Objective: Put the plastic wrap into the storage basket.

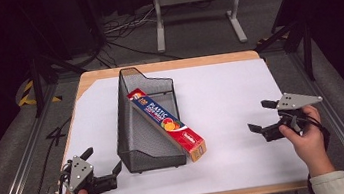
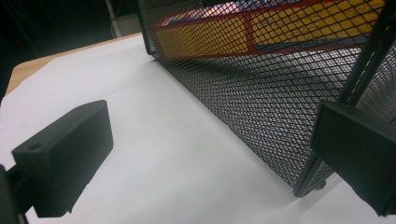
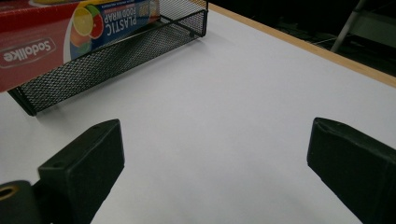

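Note:
A black wire-mesh basket [image 1: 139, 131] stands in the middle of the white-covered table [image 1: 229, 89]. A long red and yellow box of plastic food wrap [image 1: 165, 120] lies slanted in it, its near end sticking out past the basket's front right corner. My left gripper [image 1: 101, 160] rests near the front left edge, open and with nothing between its jaws, pointing at the basket's near corner [image 2: 299, 182]. The box [image 2: 261, 28] shows through the mesh. My right gripper [image 1: 258, 116] is held low at the right, open on nothing and facing the basket [image 3: 116, 60] and box [image 3: 70, 32].
The table's wooden rim [image 1: 166, 66] shows beyond the white sheet. On the floor behind stand a grey metal frame [image 1: 196, 3], loose cables [image 1: 125, 27] and dark stand legs [image 1: 45, 68] on both sides. White surface lies open between the right gripper and the basket.

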`<action>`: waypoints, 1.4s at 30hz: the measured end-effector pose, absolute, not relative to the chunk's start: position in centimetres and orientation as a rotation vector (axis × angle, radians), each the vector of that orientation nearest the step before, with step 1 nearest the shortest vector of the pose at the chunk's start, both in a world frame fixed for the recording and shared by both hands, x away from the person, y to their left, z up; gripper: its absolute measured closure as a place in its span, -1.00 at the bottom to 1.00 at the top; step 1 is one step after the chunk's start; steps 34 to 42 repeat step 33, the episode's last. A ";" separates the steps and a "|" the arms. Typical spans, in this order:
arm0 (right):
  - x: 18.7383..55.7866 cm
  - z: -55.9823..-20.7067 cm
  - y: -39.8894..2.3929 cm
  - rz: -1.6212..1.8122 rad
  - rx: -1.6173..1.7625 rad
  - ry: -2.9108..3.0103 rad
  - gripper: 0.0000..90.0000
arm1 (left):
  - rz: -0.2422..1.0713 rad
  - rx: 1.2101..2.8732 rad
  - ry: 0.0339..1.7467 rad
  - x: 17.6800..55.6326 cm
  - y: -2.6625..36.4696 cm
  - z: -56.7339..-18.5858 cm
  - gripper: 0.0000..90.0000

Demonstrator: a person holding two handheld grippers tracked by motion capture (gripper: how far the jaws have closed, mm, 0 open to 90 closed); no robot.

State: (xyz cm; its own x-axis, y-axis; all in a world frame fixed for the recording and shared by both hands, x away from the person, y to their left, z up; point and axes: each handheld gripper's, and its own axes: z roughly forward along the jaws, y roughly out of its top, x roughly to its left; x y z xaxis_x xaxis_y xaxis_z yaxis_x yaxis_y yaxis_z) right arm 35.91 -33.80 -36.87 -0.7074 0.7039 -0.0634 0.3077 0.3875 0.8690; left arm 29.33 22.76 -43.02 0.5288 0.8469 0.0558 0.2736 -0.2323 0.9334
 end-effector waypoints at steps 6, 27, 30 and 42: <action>35.8 -38.9 -34.0 1.269 0.879 2.214 -0.89 | 0.723 1.768 0.941 29.3 22.9 -43.0 -1.00; 34.8 -43.6 -35.1 1.190 0.996 2.284 -0.91 | 0.717 1.781 0.950 29.5 22.9 -43.1 -1.00; 34.9 -43.7 -35.0 1.180 1.004 2.296 -0.91 | 0.718 1.785 0.955 29.5 22.9 -43.2 -1.00; 34.9 -43.7 -35.0 1.186 1.003 2.295 -0.91 | 0.714 1.784 0.960 29.5 22.9 -43.2 -1.00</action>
